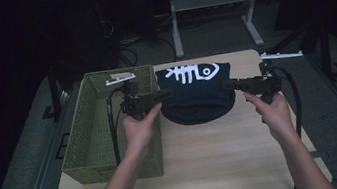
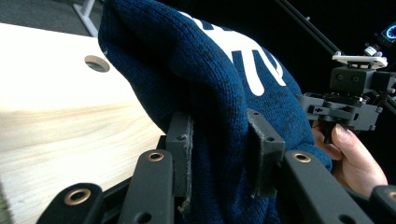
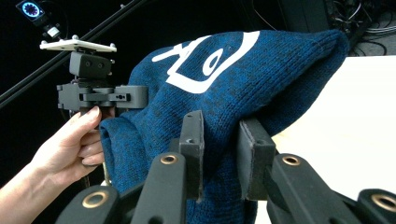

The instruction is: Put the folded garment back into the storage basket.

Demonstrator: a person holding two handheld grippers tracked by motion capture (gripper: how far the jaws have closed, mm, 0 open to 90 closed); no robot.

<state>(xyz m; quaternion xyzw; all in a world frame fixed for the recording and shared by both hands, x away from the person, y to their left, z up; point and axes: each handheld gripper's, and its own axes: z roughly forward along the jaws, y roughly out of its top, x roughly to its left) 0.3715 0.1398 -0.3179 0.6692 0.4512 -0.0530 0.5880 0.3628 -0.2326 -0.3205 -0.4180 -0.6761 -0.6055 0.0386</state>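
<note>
The dark blue knitted hat with a white fish-bone picture [image 1: 197, 92] hangs just above the pale wooden table [image 1: 216, 158], right of the green woven basket [image 1: 93, 136]. It looks mid-carry; next it likely moves left, over the basket. The left gripper [image 2: 219, 140] and right gripper [image 3: 222, 140] each pinch one edge, jaws nearly closed on the knit.

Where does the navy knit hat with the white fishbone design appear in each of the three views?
High view: the hat lies centre, between both grippers, right of the wicker basket.
Left gripper view: it fills the centre, clamped in the left gripper.
Right gripper view: centre and upper right, clamped in the right gripper.
Shared landmark: the white fishbone design.
</note>
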